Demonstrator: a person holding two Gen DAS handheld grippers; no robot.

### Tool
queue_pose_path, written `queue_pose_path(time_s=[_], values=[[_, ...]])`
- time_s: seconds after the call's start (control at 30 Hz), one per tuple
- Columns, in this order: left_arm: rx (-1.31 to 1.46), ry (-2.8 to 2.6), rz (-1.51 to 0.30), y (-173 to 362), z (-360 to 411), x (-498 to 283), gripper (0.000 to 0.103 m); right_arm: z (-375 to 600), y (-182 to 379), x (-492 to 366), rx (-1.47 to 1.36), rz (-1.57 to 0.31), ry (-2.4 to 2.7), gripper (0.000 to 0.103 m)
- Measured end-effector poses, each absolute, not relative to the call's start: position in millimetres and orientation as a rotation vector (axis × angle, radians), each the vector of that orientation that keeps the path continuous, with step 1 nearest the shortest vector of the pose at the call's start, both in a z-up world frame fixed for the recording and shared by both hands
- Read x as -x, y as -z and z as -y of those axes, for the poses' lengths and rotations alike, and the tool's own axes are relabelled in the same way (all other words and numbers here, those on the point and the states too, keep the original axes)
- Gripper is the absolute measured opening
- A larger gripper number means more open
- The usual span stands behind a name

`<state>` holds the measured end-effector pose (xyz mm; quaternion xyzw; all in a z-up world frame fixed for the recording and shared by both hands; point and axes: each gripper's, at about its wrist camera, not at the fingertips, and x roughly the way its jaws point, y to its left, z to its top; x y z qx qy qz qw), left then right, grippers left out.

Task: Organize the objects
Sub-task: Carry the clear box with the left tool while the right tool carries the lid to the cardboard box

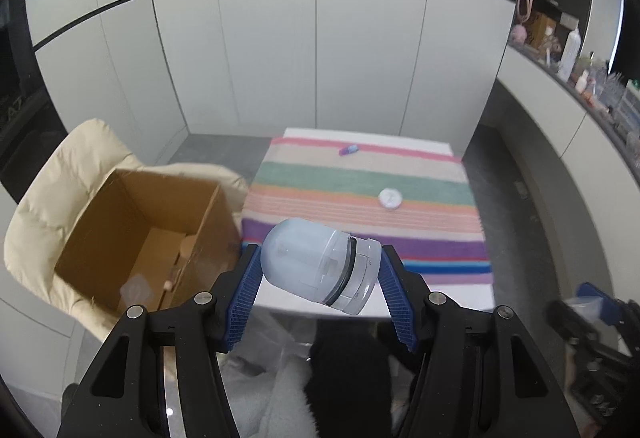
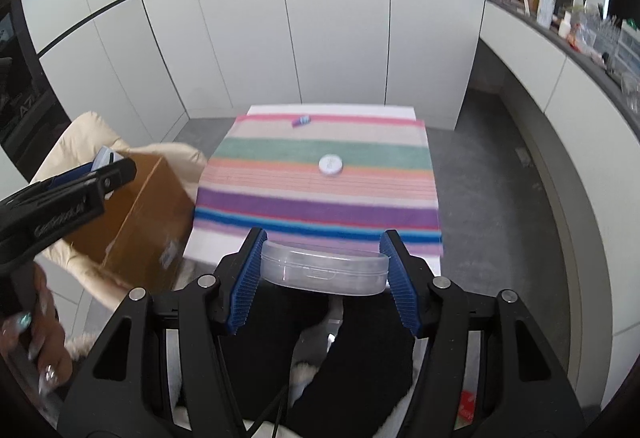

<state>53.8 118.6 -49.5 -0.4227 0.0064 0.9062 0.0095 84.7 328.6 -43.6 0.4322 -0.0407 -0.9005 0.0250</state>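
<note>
My left gripper (image 1: 320, 270) is shut on a pale blue plastic bottle with a clear cap (image 1: 316, 262), held sideways just right of an open cardboard box (image 1: 132, 234). My right gripper (image 2: 322, 262) is shut on a flat clear plastic case (image 2: 324, 268), held over the near edge of the striped cloth (image 2: 320, 194). On that cloth lie a small round white tin (image 2: 331, 165) and a little purple tube (image 2: 301, 121) near the far edge. The left gripper (image 2: 80, 174) also shows in the right wrist view, over the box (image 2: 136, 222).
The box sits on a cream padded jacket (image 1: 52, 190) and holds a few small items. White cupboard panels (image 1: 320, 50) stand behind the table. A cluttered counter (image 1: 580, 78) runs along the right. Grey floor (image 2: 488, 166) lies beside the table. A person's hand (image 2: 40, 338) grips the left tool.
</note>
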Motion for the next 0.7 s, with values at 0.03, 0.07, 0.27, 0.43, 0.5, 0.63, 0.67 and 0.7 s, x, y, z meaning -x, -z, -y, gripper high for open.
queue_pose_path(time_s=[0.03,0.07,0.27,0.43,0.5,0.63,0.67,0.7], values=[[1.331,-2.83,-0.03,53,-117,-56,0.059,-331,46,-90,-1.344,0.147,2.772,0.061],[1.342,-2.83,-0.041,56,-116,-58,0.059,-333,47,-94,-1.349,0.154,2.768,0.061],[1.362,-2.828,-0.065,58,-107,-67,0.059,-345,48,-108,-1.348,0.179,2.8,0.061],[1.335,-2.845,-0.065,57,-104,-63,0.059,-340,51,-104,-1.359,0.17,2.796,0.061],[1.342,-2.855,-0.059,58,-100,-60,0.059,-337,52,-102,-1.367,0.148,2.796,0.061],[1.363,-2.859,-0.025,63,-85,-53,0.059,-333,52,-95,-1.383,0.139,2.796,0.061],[1.374,-2.858,-0.007,65,-80,-52,0.059,-331,53,-93,-1.387,0.137,2.795,0.061],[1.381,-2.86,0.005,67,-75,-52,0.059,-329,54,-91,-1.395,0.134,2.791,0.061]])
